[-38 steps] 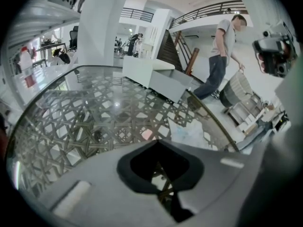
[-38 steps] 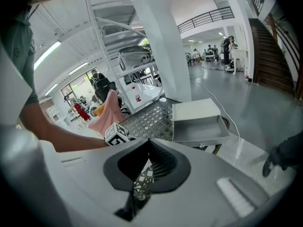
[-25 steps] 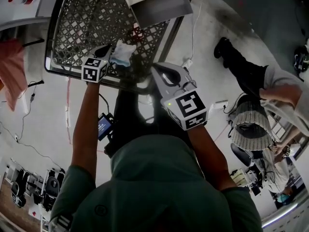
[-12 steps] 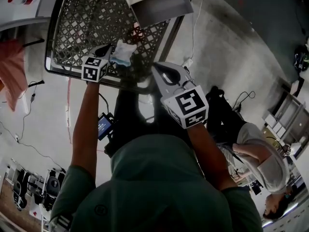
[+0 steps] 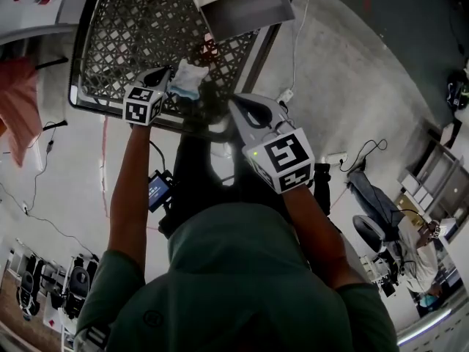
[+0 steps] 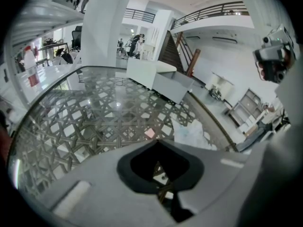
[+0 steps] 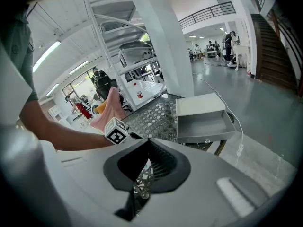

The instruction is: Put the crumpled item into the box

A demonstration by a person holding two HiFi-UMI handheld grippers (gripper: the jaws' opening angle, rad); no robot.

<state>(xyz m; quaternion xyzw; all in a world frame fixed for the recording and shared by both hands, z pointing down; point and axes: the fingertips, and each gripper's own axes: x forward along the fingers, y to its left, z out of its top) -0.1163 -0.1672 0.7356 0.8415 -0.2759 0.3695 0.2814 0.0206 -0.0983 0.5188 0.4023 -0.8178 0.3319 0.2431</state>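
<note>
Beside the left claw, the crumpled item is white and pale blue; the table beneath is dark diamond lattice, the box grey.

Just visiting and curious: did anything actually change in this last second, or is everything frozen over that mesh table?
Little. The jaws of the left gripper closed the last bit, on nothing; the crumpled item lies beside them. A bystander walked from the head view's upper right to its lower right. The right gripper, mesh table and box stayed put.
</note>
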